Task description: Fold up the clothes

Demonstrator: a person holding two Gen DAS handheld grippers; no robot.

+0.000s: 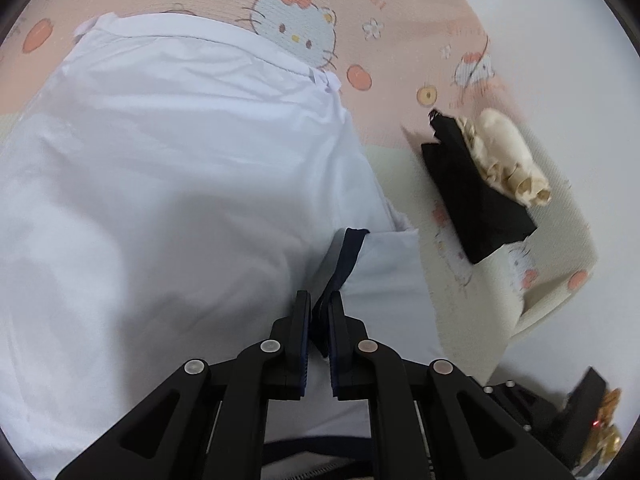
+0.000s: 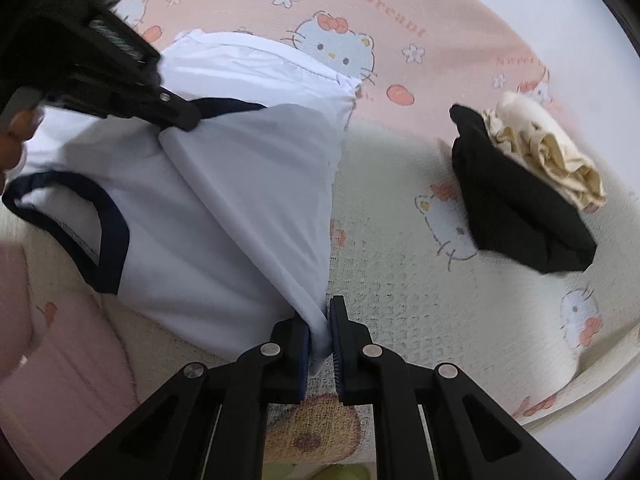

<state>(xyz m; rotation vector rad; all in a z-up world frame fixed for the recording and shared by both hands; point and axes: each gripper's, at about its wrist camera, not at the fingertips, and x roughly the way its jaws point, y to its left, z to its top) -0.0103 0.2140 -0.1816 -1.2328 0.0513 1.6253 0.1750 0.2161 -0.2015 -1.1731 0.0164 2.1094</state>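
Garment: a white T-shirt (image 2: 224, 200) with navy trim is lying across the left and centre of the right wrist frame, partly lifted off a pink and cream cartoon-cat blanket (image 2: 400, 280)
Left gripper (image 1: 319, 320): its fingers are closing almost fully on the navy-edged sleeve hem at the lower centre of its own frame
Right gripper (image 2: 320, 332): its fingers are pinching a bunched white edge of the shirt at the lower centre, standing only slightly apart around the cloth
Risk, slip: the right pinch is holding a thin gather near the finger tips, so a sharp pull is likely to free it
Risk, skew: the cloth is stretching taut between the two grips, so uneven lifting is likely to leave a crooked fold
Risk, pile: a black garment (image 2: 520, 208) and a cream garment (image 2: 548, 156) are sitting at the right, well apart, but a wide sweep could drag them
Right view only: the navy neckline, the left gripper at upper left, part of a hand
Left view only: the broad white back panel and its far hem
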